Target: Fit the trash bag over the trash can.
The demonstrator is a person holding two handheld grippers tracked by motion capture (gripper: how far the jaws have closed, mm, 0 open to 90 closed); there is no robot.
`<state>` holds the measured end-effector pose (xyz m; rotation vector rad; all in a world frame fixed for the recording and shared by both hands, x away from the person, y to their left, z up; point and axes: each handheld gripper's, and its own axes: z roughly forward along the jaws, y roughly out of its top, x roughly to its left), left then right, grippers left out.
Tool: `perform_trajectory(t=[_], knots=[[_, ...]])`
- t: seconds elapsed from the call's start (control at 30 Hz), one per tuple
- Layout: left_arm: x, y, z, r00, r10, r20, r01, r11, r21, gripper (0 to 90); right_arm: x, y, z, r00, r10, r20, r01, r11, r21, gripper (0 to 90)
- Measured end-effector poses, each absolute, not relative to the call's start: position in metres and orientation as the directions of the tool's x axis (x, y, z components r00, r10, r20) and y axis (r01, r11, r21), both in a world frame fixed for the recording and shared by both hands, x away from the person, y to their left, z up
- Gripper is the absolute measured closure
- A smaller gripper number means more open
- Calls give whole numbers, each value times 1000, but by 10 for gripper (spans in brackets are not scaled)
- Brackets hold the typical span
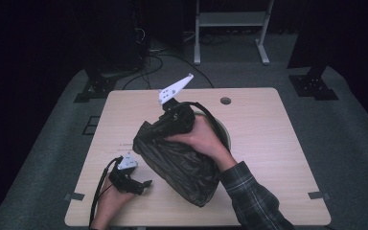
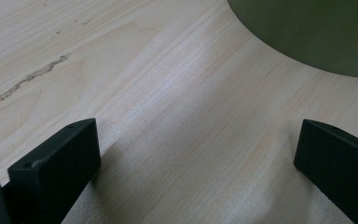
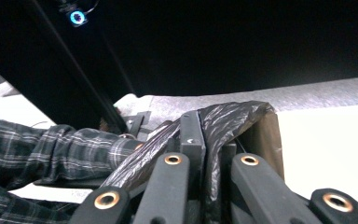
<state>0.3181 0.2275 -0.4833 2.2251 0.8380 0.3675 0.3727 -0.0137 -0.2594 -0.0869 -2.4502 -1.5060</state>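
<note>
While my right gripper (image 1: 176, 111) sits over the table (image 1: 268, 143) centre, its fingers (image 3: 193, 140) are clamped tight on a fold of the black plastic bag (image 1: 182, 163); in the right gripper view the film is pinched betw. the two pads and drapes down both sides. Bag: crumpled, bulky, lying diag. across the table's middle, upper end lifted at the right gripper, lower end near the front edge. A pale round bin rim (image 1: 223, 129) shows just behind the bag, partly covered by it. My right hand (image 1: 199, 136) rests on the bag's top, plaid sleeve (image 1: 254, 196) trailing to the bottom edge. Left gripper (image 1: 132, 184): low at the table's front-left, well apart from the bag's pinched end, fingers (image 2: 56, 168) spread wide w/ nothing betw. them, bare wood below.
</note>
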Motion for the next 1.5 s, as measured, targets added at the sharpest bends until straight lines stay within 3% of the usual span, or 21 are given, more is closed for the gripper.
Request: perform_trajectory(t=[0.47, 0.6, 0.8, 0.97, 1.5], knots=[[318, 227, -483, 747, 664, 13, 459, -530, 713, 0, 381, -74, -275, -966, 119, 228, 256, 526, 811, 822], [318, 227, -483, 747, 665, 12, 459, -529, 713, 0, 382, -82, -276, -965, 158, 207, 260, 535, 803, 768], [318, 227, -483, 747, 665, 12, 460, -529, 713, 0, 385, -87, -277, -961, 217, 172, 266, 558, 786, 572], [318, 227, -483, 747, 665, 13, 459, -530, 713, 0, 386, -95, -276, -958, 244, 148, 264, 562, 784, 491], [318, 227, -483, 746, 666, 12, 460, -529, 713, 0, 366, -136, -270, -955, 258, 142, 265, 537, 801, 431]])
